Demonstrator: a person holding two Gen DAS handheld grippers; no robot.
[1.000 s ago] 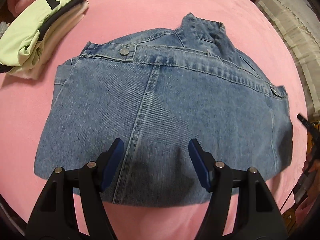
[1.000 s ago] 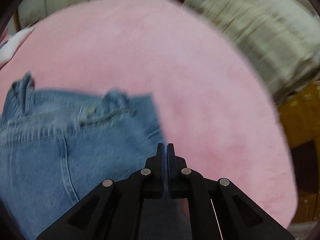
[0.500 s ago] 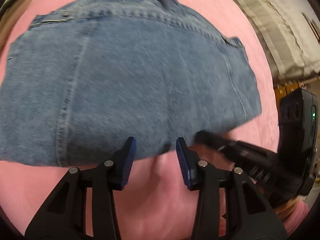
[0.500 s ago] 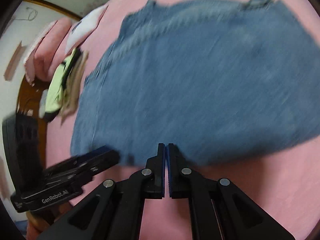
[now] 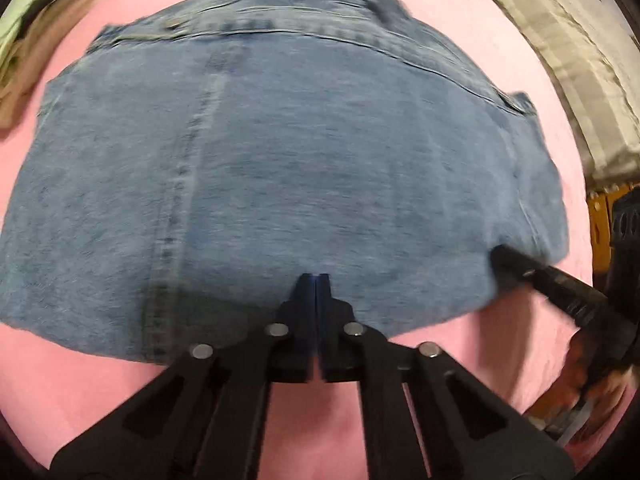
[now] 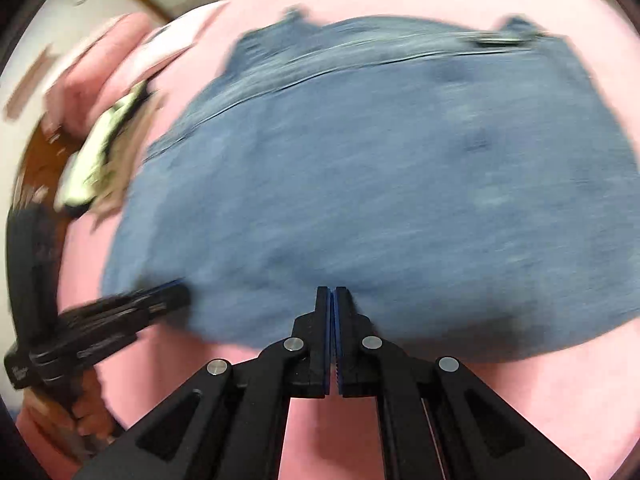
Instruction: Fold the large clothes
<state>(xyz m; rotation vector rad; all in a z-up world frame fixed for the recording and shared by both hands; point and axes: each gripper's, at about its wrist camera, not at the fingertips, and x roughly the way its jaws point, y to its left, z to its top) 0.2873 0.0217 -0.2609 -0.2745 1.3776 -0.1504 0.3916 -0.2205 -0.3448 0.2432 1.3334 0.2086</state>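
**Both grippers closed at the near hem of the denim garment**

A folded stack of clothes (image 5: 24, 28) sits far left. The denim garment (image 5: 304, 160) lies flat on the pink bed (image 5: 500, 380). The left gripper (image 5: 317, 280) and the right gripper (image 6: 333, 292) have fingers together at its near edge; blur hides whether cloth is pinched.

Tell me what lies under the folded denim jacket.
The denim jacket lies on a pink blanket, which shows all around its edges. Whatever lies beneath the middle of the jacket is covered by the cloth.
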